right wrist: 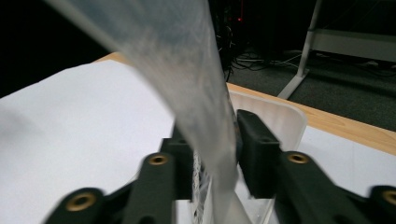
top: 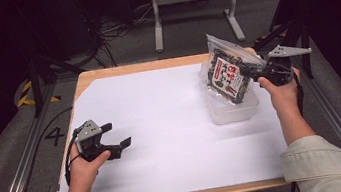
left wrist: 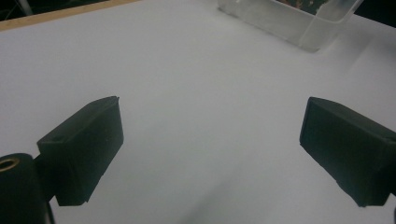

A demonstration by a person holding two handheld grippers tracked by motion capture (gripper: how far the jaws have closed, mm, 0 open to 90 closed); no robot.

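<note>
High view is showing me the right hand-held gripper (top: 260, 74) at the right of the frame, pinching the edge of a clear bag (top: 228, 70) full of dark pieces. I am holding that bag tilted over a clear plastic tub (top: 233, 110) sitting on the white-covered desk (top: 163, 127). Right gripper view is confirming the jaws closed tight on the thin plastic (right wrist: 205, 116). The left hand-held gripper (top: 116, 136), at the lower left, is hovering wide open and holding nothing. I judge the step is bagging into the tub: I should be lowering slowly, keeping the bag centred inside the rim before letting go.
</note>
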